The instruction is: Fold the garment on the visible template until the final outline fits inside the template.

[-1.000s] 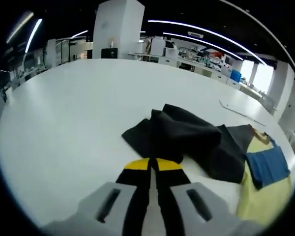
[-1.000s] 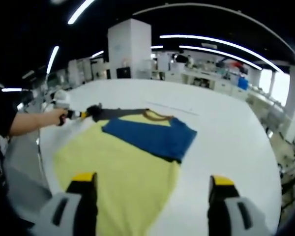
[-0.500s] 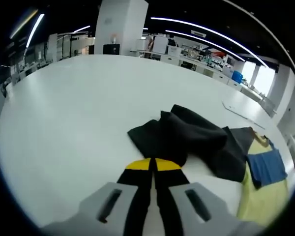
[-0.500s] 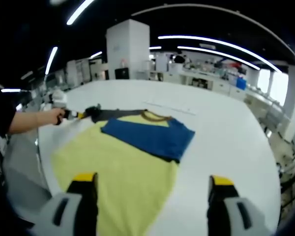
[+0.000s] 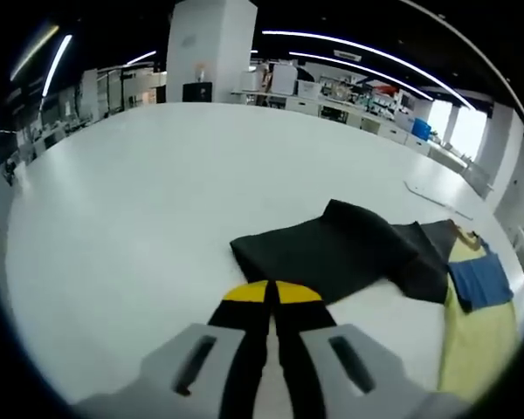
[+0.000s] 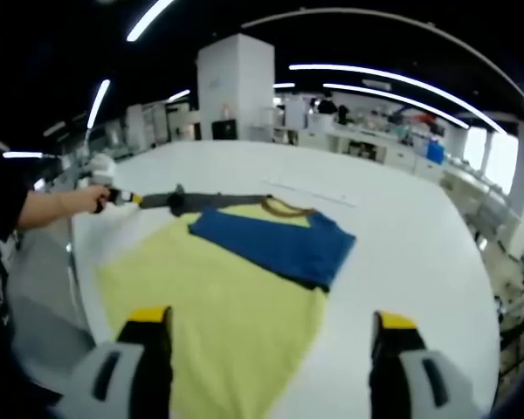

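Cloth here is soft and limp: the garment [image 5: 332,253], dark and part yellow and blue, lies on the table [image 5: 131,183]. Left gripper [image 5: 271,301] pinches its dark edge; right gripper [image 6: 266,336] hovers wide. Grip hems or corners, since it will sag.

surface: big white table [image 5: 113,201] w/ rounded edge | on it: yellow sheet [image 6: 227,314] lay flat nr the near edge | blue piece [image 6: 275,244] lay on the yellow, by a brown collar [image 6: 284,208] | black cloth [image 5: 332,253] lay spread on bare white, one end touching the yellow | thin pale strip [image 6: 310,192] further back
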Motion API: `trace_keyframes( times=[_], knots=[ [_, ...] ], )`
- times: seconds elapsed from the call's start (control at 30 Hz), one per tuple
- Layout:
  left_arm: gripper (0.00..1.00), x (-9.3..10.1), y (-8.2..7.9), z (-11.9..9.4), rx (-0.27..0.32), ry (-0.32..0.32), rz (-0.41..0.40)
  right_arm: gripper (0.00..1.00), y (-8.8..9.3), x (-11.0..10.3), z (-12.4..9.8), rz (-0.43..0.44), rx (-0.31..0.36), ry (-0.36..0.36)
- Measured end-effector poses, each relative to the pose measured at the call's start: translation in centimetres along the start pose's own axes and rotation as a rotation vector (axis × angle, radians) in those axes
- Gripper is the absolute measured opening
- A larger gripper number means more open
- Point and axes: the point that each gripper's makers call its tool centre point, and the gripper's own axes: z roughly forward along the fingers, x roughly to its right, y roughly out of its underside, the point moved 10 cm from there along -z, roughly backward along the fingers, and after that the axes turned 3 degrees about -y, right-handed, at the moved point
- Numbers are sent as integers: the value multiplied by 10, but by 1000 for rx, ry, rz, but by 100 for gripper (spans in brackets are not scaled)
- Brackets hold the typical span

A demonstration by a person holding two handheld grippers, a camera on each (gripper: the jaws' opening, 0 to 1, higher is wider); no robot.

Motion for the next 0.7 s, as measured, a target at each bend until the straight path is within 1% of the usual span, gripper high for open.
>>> trace_keyframes(
  times=[0.03,0.1,0.13,0.17,0.2,0.27,0.4,0.43,0.5,0.57,0.7],
  knots=[
    [0,-2,-1,-3,0,-2,10,95,0,1,0,-2,-2,0],
    [0,-9,0,-2,0,-3,24,95,0,0,0,-3,-1,-2],
    [0,-17,0,1,-1,-1,34,95,0,-1,-1,-2,1,-3],
    [0,-21,0,1,0,0,38,95,-1,-1,-2,-2,3,-4],
    [0,-21,0,-3,2,2,42,95,-1,-1,-2,-2,3,-5],
    [0,-19,2,-11,-6,38,43,95,0,-2,-3,-2,5,-5],
    [0,-25,3,-18,-17,45,96,96,3,-2,-6,7,0,1],
    [0,-26,3,-19,-18,47,99,96,3,-2,-6,8,1,1],
    [0,-35,1,-16,-22,44,113,96,4,-2,-7,9,0,2],
    [0,-35,2,-16,-26,41,121,97,6,-3,-9,10,-3,6],
    [0,-46,1,-15,-48,25,143,97,7,-1,-11,14,-9,24]
  ],
)
